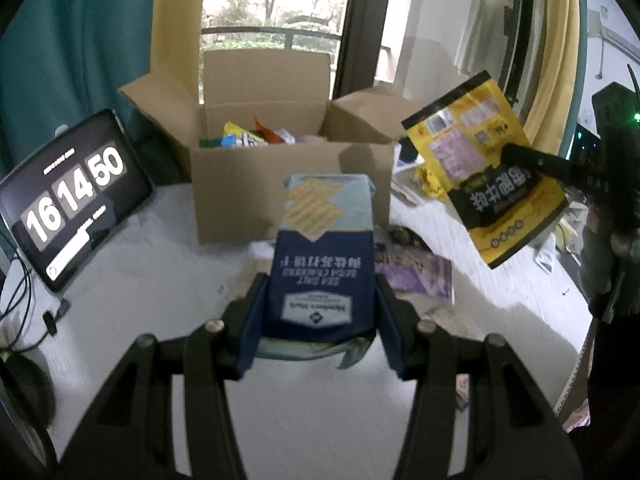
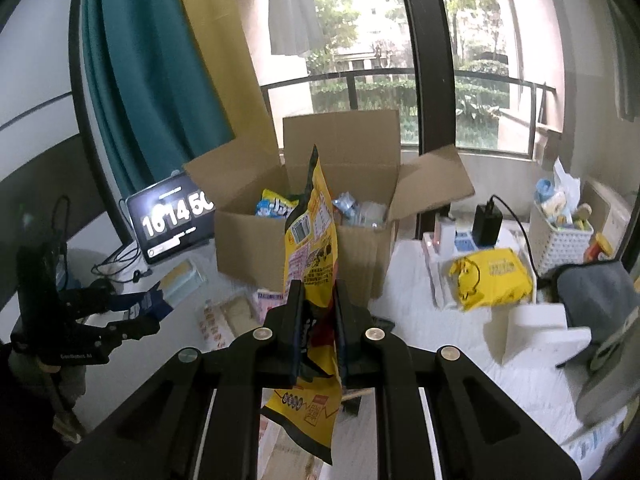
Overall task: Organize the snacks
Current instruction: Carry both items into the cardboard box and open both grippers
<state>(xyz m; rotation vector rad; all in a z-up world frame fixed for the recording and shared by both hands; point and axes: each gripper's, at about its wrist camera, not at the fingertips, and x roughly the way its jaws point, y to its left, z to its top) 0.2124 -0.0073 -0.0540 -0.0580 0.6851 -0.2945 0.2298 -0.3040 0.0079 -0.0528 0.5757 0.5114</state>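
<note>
Clamped between the left tongs (image 1: 318,312), a blue-and-pale cracker box (image 1: 324,256) is held by its two long sides near the printed end, its far end pointing at the open cardboard carton (image 1: 292,184) that stands on the white surface (image 1: 140,280). To the right, the right tongs (image 2: 318,320) are closed flat on a yellow snack pouch (image 2: 312,264), pinching it across the middle so the bag stands on edge, its top reaching toward the carton's near wall and its bottom seam hanging below the jaws; from the left camera the same pouch hangs in the air right of the carton, well clear of the surface. The cracker box looks light but stiff, so a side-to-side hold should stay steady, though its thin board would likely dent under a hard squeeze and the contents are brittle. The pouch looks light, soft and glossy, probably slippery; a flat pinch across the body or a sealed edge seems the safest hold, since it may swing or fold. Other packets already lie inside the carton. Beyond it, a tablet clock (image 1: 76,196) leans at the far left, a purple packet (image 1: 416,276) lies on the surface right of the box, and another yellow bag (image 2: 494,276) rests at the right beside a white basket (image 2: 560,240).
</note>
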